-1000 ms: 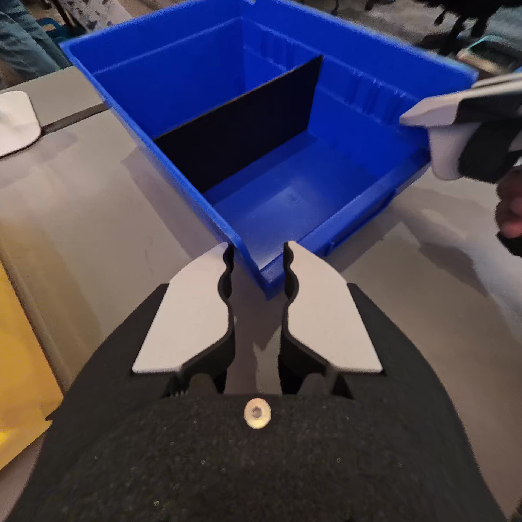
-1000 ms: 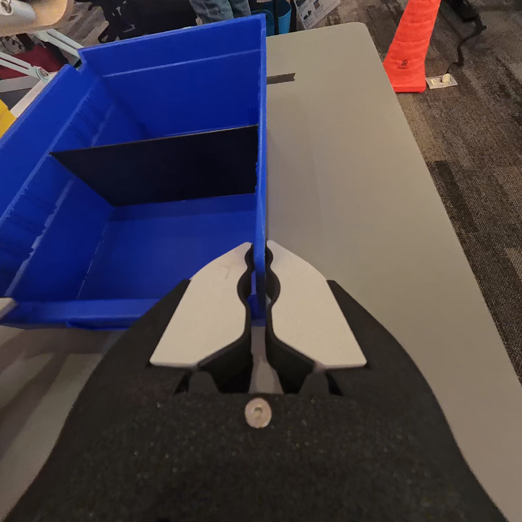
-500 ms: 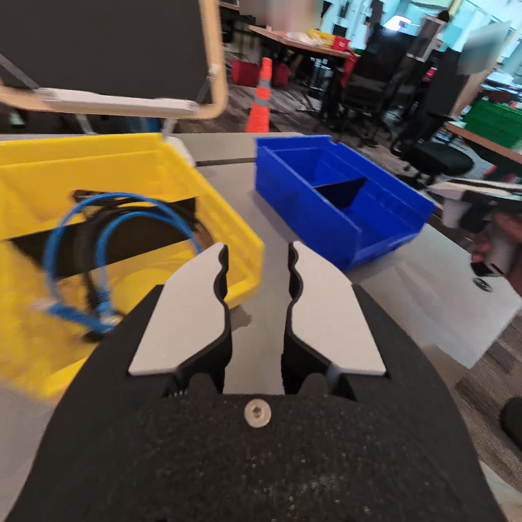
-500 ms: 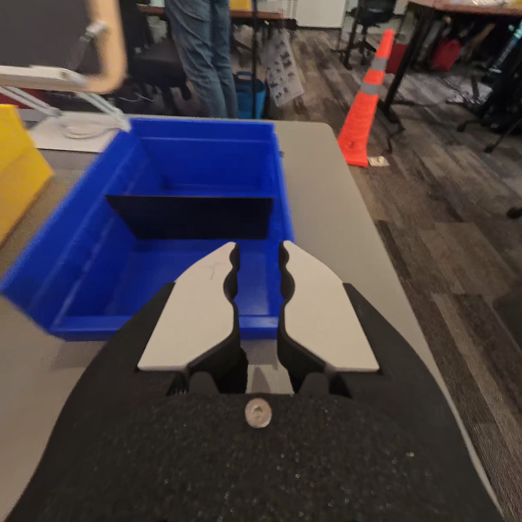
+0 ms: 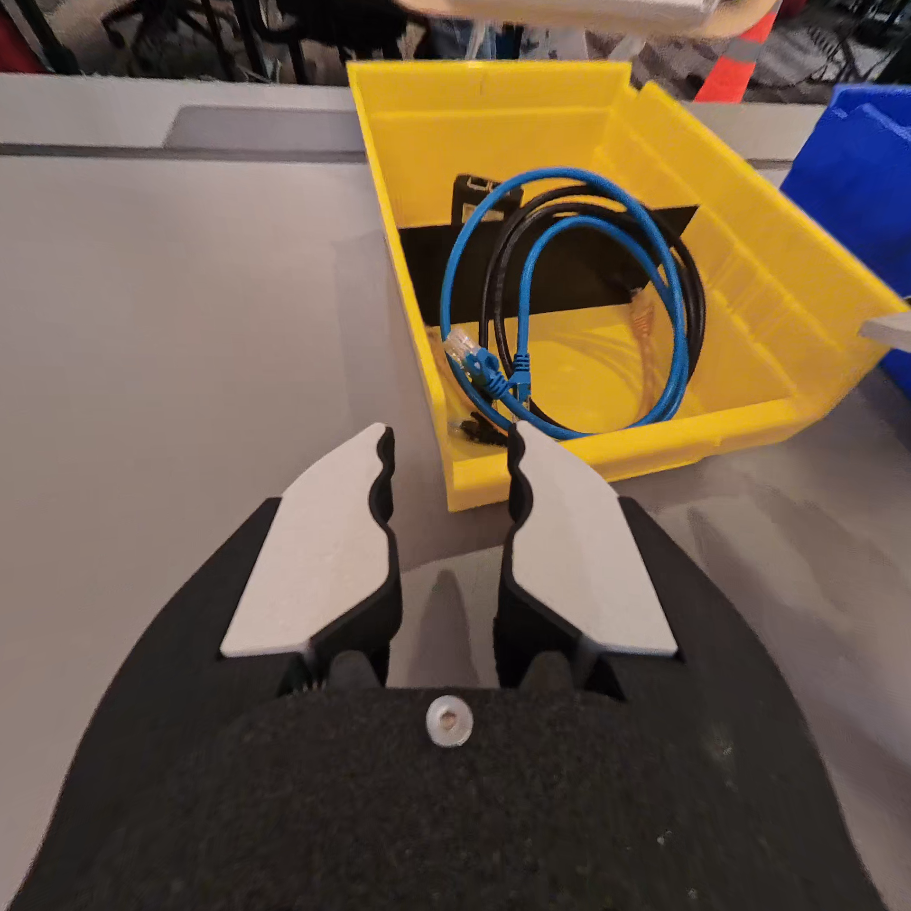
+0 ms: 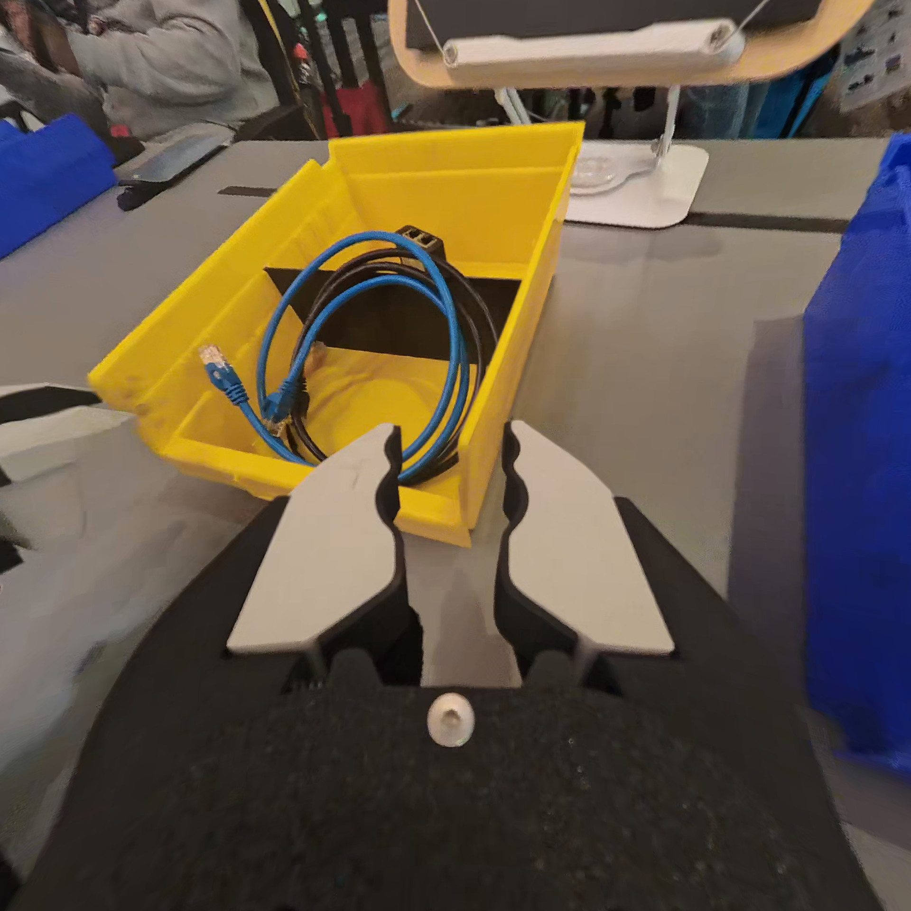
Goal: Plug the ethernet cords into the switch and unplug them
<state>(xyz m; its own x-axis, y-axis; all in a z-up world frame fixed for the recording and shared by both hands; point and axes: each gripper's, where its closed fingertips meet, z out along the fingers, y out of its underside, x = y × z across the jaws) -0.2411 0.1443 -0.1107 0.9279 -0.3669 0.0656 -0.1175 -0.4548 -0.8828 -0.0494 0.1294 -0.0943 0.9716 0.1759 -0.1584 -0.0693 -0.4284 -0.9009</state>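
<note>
Both jaws stand apart with nothing between them. In the left wrist view the left gripper is open over the grey counter, and its tips are just before the near left corner of the yellow bin. The blue ethernet cord lies coiled inside the bin together with a black cord, beyond the jaws and a little to their right, not touching them. One clear plug of the blue cord leans against the left wall of the bin. The switch, a small black box, stands behind the black divider in the far compartment; the cords and the divider hide most of it. A yellowish cord on the bin floor is hard to make out. The blue bin is cut off at the right edge.

In the right wrist view the right gripper is also open and holds nothing. Its tips stand at the near right corner of the yellow bin, and the left tip covers part of the coils. The blue ethernet cord lies ahead and to the left. The switch shows only its top edge with the ports. The left gripper is only partly seen at the left edge, blurred. A white stand is on the counter behind the bin.
</note>
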